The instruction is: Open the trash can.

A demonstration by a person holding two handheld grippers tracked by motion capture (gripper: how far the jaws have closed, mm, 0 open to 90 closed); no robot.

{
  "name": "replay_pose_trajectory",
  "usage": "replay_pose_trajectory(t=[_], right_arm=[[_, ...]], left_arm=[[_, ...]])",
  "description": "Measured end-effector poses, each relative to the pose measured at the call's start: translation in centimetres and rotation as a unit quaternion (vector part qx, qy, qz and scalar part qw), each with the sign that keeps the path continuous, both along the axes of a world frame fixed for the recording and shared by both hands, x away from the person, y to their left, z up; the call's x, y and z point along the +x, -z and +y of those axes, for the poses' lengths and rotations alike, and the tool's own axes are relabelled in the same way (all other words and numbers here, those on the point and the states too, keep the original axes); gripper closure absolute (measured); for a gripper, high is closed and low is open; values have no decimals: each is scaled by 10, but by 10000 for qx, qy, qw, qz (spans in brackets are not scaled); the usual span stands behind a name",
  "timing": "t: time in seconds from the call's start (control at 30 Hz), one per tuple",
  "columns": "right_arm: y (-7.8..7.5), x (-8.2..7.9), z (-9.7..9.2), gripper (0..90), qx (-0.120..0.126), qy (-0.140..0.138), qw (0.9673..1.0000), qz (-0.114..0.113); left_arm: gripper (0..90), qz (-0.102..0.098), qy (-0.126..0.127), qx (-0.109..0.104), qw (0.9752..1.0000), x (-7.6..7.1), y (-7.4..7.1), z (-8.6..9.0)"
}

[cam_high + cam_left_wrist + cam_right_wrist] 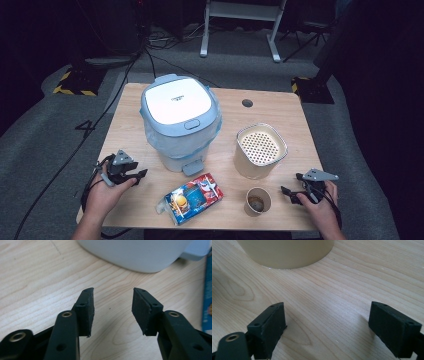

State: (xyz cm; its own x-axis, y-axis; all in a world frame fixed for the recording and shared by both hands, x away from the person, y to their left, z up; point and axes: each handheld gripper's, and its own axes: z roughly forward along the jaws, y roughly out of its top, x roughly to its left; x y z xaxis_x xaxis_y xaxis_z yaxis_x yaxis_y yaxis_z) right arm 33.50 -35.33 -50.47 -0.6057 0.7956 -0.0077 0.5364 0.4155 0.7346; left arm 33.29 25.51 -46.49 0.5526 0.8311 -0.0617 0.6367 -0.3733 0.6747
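My left gripper (140, 175) rests low over the table's left front, held in a hand, its jaws apart with nothing between them. In the left gripper view my left gripper (113, 293) faces the white base of the pedal bin (140, 255), with the blue snack packet's edge (207, 297) at the right. My right gripper (288, 194) sits at the front right, jaws wide and empty, just right of a paper cup (257, 201). In the right gripper view my right gripper (328, 313) points at the base of the beige container (287, 252).
The pedal bin (179, 120) with a light-blue lid and bag liner stands mid-table. A beige container (260, 150) with a perforated top is right of it. A blue and red snack packet (192, 197) lies at the front. The wooden table (270, 112) has a cable hole at the back.
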Motion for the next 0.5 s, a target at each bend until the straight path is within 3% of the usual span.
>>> replay_pose_trajectory(t=[0.1,0.33,0.37,0.4,0.5], right_arm=[[0,0,0,142,0,-1,10000,-1],[0,0,0,144,-6,2,10000,-10],[0,0,0,144,-6,2,10000,-10],[0,0,0,144,-6,3,10000,-10],[0,0,0,144,-5,3,10000,-9]], left_arm=[[545,-116,71,-41,9999,-3,-12,-1],[614,-361,173,-385,9985,-10,-37,-1],[622,-504,203,-510,9972,-13,-44,1],[627,-504,203,-510,9972,-13,-44,1],[643,-751,285,-749,9939,-17,-55,3]])
